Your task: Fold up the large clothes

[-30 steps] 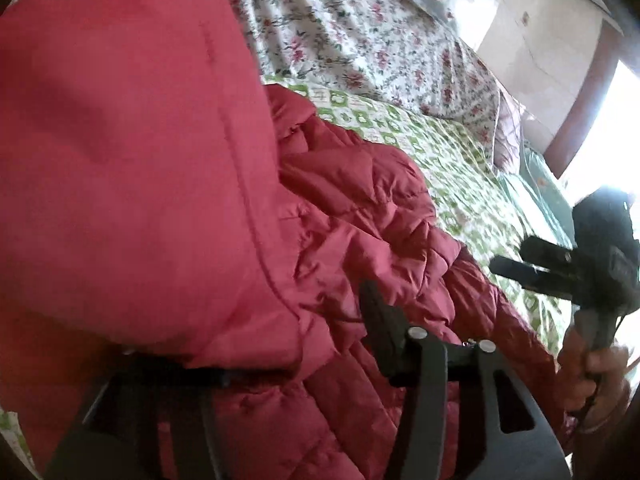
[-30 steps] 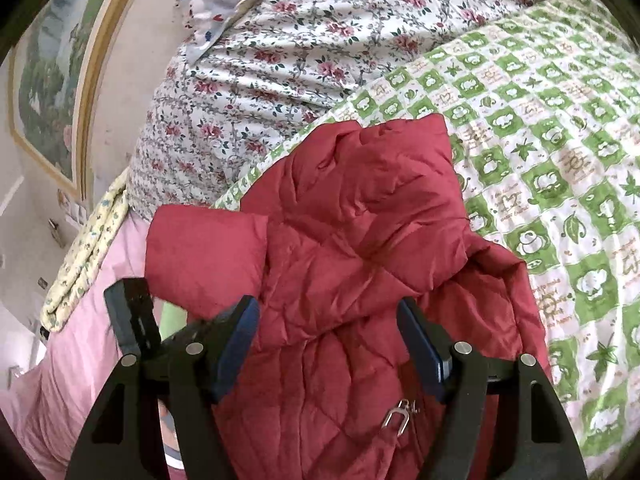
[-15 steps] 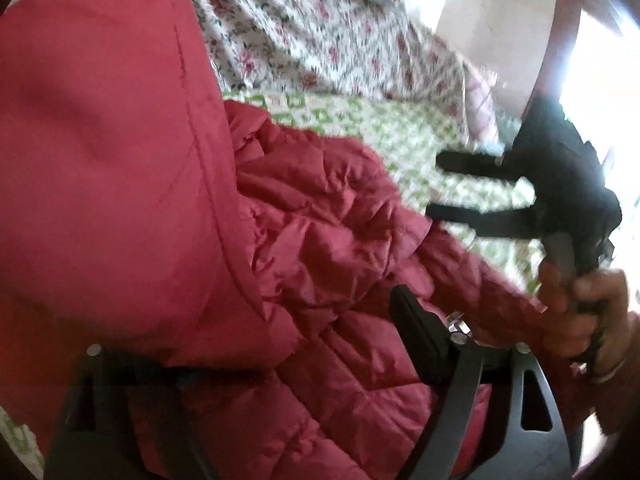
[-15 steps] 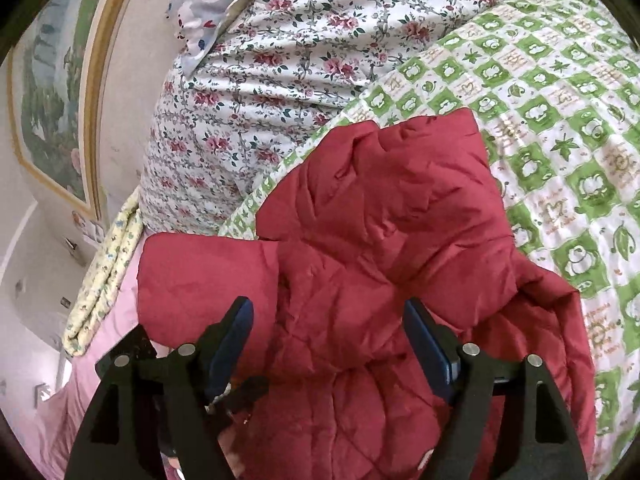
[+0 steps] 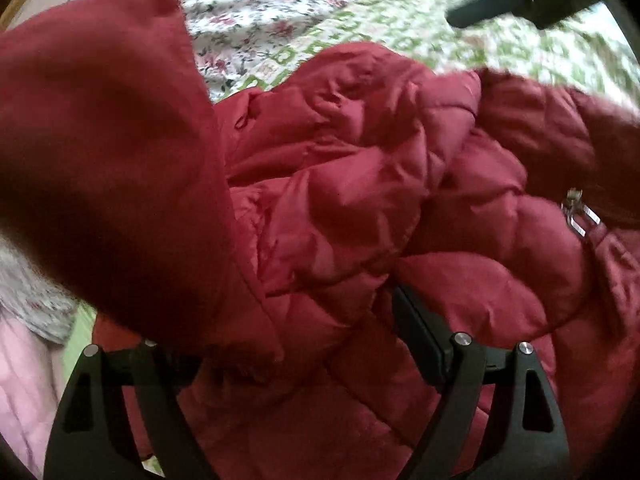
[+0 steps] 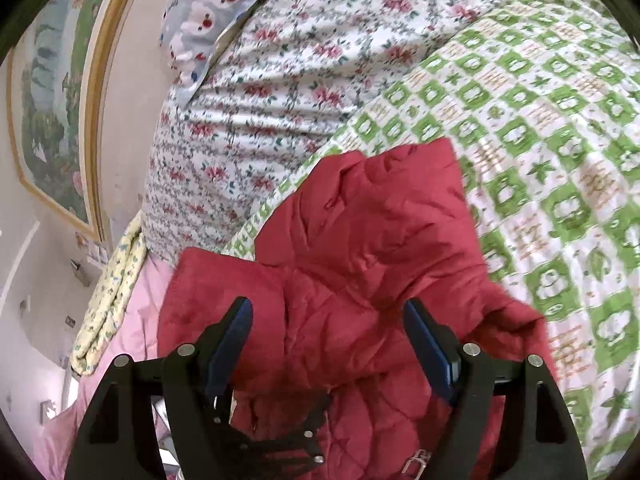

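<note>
A bed (image 6: 560,128) spread with a green-checked quilt fills the room under a gilt-framed painting (image 6: 52,120) on the wall, with a floral duvet (image 6: 280,80) bunched toward the headboard end. On the quilt, near the bed's side edge where pink bedding (image 6: 132,312) shows, lies the task's thing: a red quilted jacket (image 6: 380,248), heaped rather than flat, one panel already turned over the body.

The left gripper (image 5: 280,344) sits low over the jacket, its jaws opening; a smooth red flap (image 5: 104,140), probably a sleeve or hood, drapes across its left finger and hides it, so cloth lies between the jaws, but no pad can be seen pressing on it. The flap appears to be let go here so that it falls across the padded body as a fold. A zip pull (image 5: 578,212) shows toward the jacket's right side, which suggests the front is up.

The right gripper (image 6: 328,340) hovers with jaws released and wide, jacket beneath them and nothing clasped. It seems poised to take the next edge or press the bulk flat. The thick filling will likely spring back, so the fold may need holding down.
</note>
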### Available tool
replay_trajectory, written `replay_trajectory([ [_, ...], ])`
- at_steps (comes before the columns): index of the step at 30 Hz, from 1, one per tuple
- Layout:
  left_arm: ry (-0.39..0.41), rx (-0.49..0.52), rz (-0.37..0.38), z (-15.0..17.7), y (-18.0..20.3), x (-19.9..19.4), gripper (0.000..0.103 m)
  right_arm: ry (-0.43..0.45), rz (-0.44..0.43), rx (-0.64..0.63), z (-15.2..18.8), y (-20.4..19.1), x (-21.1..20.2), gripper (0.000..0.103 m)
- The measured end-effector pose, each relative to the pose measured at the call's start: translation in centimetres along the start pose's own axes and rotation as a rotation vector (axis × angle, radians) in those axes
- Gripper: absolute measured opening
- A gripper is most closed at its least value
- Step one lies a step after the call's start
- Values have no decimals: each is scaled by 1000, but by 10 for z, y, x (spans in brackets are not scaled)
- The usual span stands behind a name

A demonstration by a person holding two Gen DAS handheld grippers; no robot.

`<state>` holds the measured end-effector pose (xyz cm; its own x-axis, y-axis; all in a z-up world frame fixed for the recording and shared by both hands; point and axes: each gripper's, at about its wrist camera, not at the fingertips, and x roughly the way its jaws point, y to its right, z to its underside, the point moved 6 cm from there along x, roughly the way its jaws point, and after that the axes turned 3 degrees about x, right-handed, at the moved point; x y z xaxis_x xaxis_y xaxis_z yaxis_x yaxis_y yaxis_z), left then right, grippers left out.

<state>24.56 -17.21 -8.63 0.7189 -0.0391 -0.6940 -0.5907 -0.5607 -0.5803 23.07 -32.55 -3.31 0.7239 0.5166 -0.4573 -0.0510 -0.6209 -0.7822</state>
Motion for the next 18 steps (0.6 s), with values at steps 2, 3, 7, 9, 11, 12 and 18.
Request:
replay_trajectory([
  [2, 8, -31, 50, 1, -2, -2, 87, 3, 3, 4, -3, 4, -3, 80],
  [3, 18, -71, 114, 1, -6, -6, 87, 1, 5, 6, -4, 6, -4, 80],
  [7, 78, -170, 268, -3, -22, -23, 87, -19, 1, 9, -3, 6, 3, 80],
  [9, 90, -222, 299, -3, -31, -28, 87, -40, 4, 7, -1, 6, 9, 80],
  [11, 89, -282, 313, 3, -43, -29, 87, -62, 13, -2, 2, 5, 18, 81],
  [12, 87, -328, 322, 9, -55, -26, 87, -81, 23, -10, 4, 5, 25, 81],
  [18, 91, -632, 358, 57, -127, -19, 87, -175, 87, -67, 17, 4, 69, 82],
])
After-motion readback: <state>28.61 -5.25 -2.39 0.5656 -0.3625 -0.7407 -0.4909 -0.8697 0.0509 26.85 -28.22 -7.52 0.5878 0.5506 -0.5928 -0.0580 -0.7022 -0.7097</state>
